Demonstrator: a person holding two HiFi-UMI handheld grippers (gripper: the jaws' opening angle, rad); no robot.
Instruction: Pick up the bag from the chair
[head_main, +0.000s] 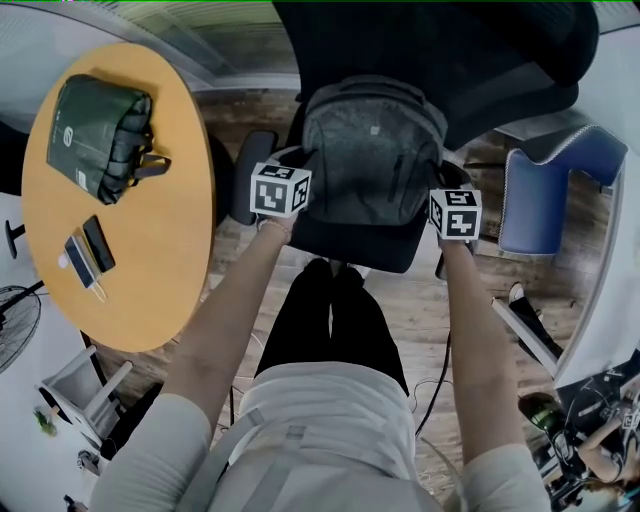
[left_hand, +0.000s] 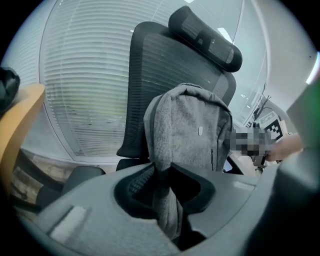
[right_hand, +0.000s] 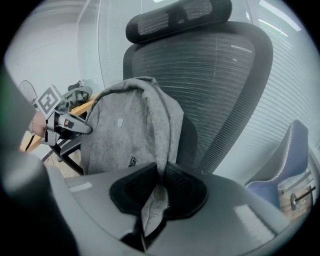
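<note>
Two fuzzy grey bag (head_main: 372, 150) edges sit clamped in left gripper (left_hand: 163, 176) and right gripper (right_hand: 163, 174) fingers.

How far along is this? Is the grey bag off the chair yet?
Done: the left tongs and right tongs each pinch a side fold of the grey backpack. In hand: apparently starting the lift. Left: getting it clear, as it looks to be leaning against the office chair.
</note>
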